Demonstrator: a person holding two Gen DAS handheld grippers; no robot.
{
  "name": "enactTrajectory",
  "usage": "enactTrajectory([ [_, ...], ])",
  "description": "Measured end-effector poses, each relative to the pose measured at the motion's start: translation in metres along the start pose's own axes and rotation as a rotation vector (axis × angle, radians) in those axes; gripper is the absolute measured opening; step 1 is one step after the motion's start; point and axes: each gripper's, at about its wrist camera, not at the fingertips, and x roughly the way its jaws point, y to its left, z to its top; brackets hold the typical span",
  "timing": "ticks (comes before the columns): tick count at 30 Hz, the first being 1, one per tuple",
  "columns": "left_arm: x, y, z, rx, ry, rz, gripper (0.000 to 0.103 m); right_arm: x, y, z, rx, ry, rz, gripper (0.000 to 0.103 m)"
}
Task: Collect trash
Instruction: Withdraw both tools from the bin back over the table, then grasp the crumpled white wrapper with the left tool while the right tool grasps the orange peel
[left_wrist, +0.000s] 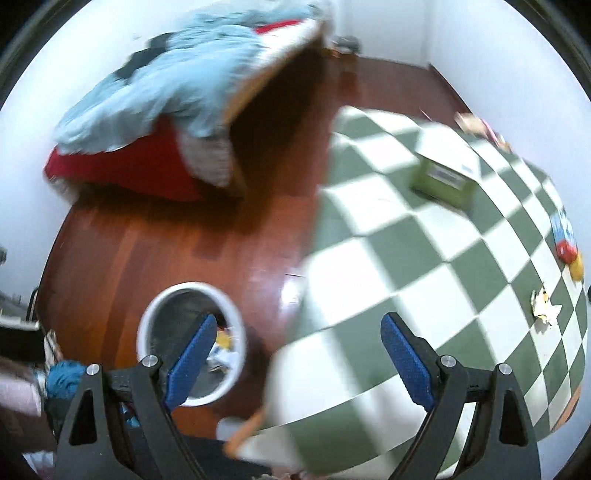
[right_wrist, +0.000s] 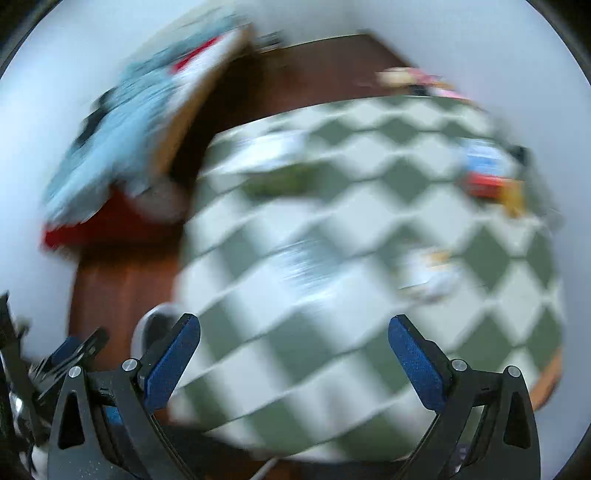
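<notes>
L tongs (left_wrist: 297, 363): I'm holding them spread wide, nothing btw the blue pads (left_wrist: 192, 360), pointing steeply down. R tongs (right_wrist: 293, 363): also standing wide apart, empty.

White bin (left_wrist: 146, 325) is sitting on the red-brown wood floor (left_wrist: 147, 251), just under my L tongs' left pad in L wrist view; some scraps, yellow and white, are showing inside it. Bin's rim is peeking in at lower left of R view too, behind the left pad.

Worktop (left_wrist: 424, 258) w/ green/white check cloth is filling the right side of both views. Trash lying on it:
- green/white carton (left_wrist: 445, 166), toward the far side
- red/blue/yellow wrapper (left_wrist: 565, 240), near right edge
- crumpled whitish scrap (left_wrist: 545, 306), near right edge, closer to me than the wrapper
- pinkish stuff (left_wrist: 476, 123) at far edge, too blurred to ID

R view is heavily motion-smeared, so items there are reading only as colour blobs.

Bed (left_wrist: 155, 96) w/ light-blue blanket over a red sheet is sitting across the floor, well apart from the worktop.
</notes>
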Motion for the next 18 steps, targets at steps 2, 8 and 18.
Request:
enactTrajectory([
  [2, 0.016, -0.039, 0.008, 0.043, 0.025, -0.006, 0.091, 0.009, -0.058, 0.023, 0.060, 0.004, -0.060, 0.076],
  [8, 0.051, -0.122, 0.017, 0.170, 0.076, -0.021, 0.091, 0.042, -0.170, 0.076, 0.131, 0.021, -0.163, 0.062],
  [18, 0.075, -0.156, 0.025, 0.247, 0.100, 0.004, 0.091, 0.103, -0.198, 0.113, 0.099, 0.045, -0.163, 0.018],
])
